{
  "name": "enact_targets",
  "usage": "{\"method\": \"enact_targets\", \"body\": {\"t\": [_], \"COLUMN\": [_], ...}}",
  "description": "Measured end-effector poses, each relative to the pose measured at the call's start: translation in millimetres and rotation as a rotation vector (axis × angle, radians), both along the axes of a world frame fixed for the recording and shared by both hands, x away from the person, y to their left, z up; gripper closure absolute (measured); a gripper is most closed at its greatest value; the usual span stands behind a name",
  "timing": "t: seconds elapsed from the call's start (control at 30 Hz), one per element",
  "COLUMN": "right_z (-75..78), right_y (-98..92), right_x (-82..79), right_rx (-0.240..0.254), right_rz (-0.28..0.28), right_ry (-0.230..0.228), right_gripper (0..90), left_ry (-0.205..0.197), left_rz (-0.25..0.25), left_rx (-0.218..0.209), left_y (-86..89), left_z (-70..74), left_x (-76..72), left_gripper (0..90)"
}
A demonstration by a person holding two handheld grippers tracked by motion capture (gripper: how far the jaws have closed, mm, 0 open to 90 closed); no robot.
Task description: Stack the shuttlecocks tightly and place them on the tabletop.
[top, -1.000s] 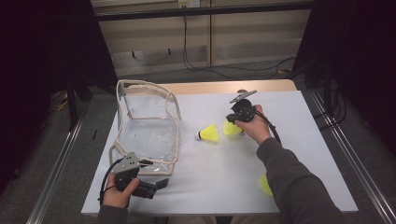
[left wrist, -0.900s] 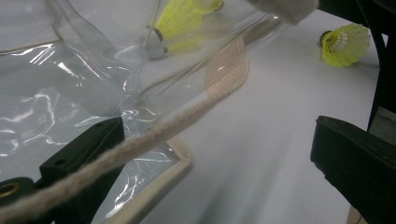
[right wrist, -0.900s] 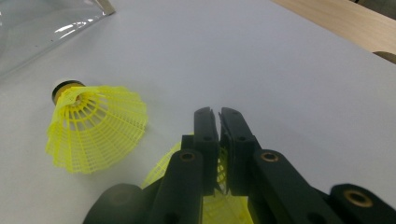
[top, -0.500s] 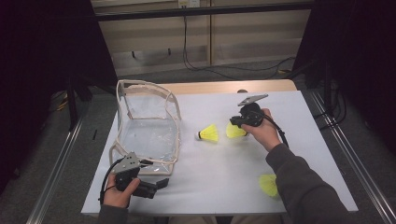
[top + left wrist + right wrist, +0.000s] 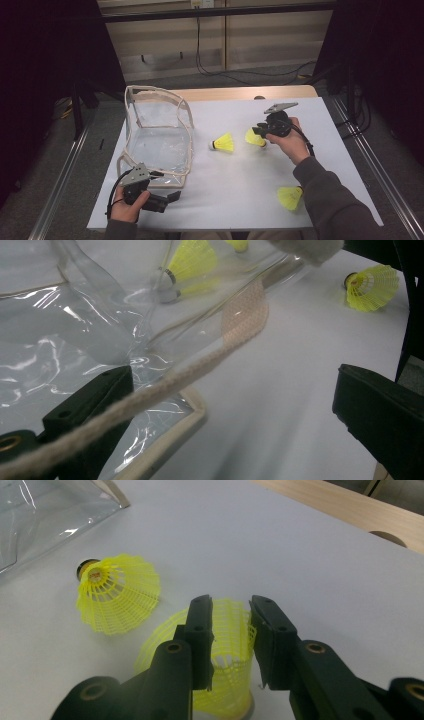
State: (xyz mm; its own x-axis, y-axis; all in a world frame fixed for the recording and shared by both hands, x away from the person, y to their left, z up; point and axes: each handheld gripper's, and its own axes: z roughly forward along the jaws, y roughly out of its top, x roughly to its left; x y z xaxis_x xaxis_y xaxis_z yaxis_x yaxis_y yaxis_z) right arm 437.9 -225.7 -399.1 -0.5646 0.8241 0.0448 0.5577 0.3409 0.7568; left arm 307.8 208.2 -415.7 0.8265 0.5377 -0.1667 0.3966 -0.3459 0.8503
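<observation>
My right gripper, jaws just easing apart, straddles an unmarked yellow shuttlecock lying skirt-away, while my left gripper gapes beside the bag.

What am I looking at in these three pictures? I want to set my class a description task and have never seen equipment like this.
A person at a white table holds a black two-jawed tool in each hand. One camera looks down from above; the other two ride on the tools and look along their jaws.

On the table stand a clear plastic pouch with beige trim and three yellow plastic shuttlecocks: one in the middle, one near the person's right sleeve, and one at the right hand-held gripper. Its jaws have just been opening, with that shuttlecock's skirt between them. The left hand-held gripper stands open at the pouch's near corner, holding nothing.
</observation>
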Motion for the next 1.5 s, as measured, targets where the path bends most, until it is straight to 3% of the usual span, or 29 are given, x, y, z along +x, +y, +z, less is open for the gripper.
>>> {"method": "enact_targets", "body": {"t": [0.1,0.13,0.33,0.63,0.83,1.03,1.27,1.4,1.47,1.5], "right_z": [1.2,1.6,2.2,3.4,-0.7,-3.0,-6.4,-7.3,-7.3,-7.3], "right_y": [-6.5,-8.7,-13.5,6.4,5.2,-14.6,-27.2,-29.2,-29.3,-29.6], "right_x": [-2.0,-2.5,-3.8,-5.4,-4.4,-3.5,-4.4,-5.8,-6.2,-6.8], "right_rx": [0.003,-0.004,0.000,0.050,0.041,-0.024,-0.047,-0.051,-0.049,-0.048], "right_rz": [-0.005,-0.008,0.006,0.066,0.039,-0.038,-0.093,-0.102,-0.099,-0.090], "right_ry": [0.009,0.007,0.006,0.009,0.014,-0.018,-0.033,-0.037,-0.034,-0.030], "right_gripper": [81.2,88.2,89.5,89.5,86.8,74.2,66.1,66.2,69.7,77.0], "left_ry": [0.002,0.002,0.002,0.002,0.002,0.002,0.002,0.002,0.001,0.002], "left_rz": [-0.002,-0.001,0.000,0.001,0.000,0.001,0.002,0.002,0.003,0.003], "left_rx": [0.001,-0.001,-0.001,-0.002,0.001,0.002,0.000,-0.001,0.000,-0.001], "left_y": [0.2,0.0,-0.2,-0.3,0.1,-0.1,-0.2,-0.3,-0.2,-0.3], "left_z": [0.2,0.3,0.3,0.2,0.5,0.7,0.7,0.6,0.7,0.6], "left_x": [0.2,0.2,0.2,0.3,0.4,0.3,0.3,0.3,0.3,0.3], "left_gripper": [3.6,3.6,3.6,3.6,3.6,3.6,3.6,3.6,3.6,3.6]}}
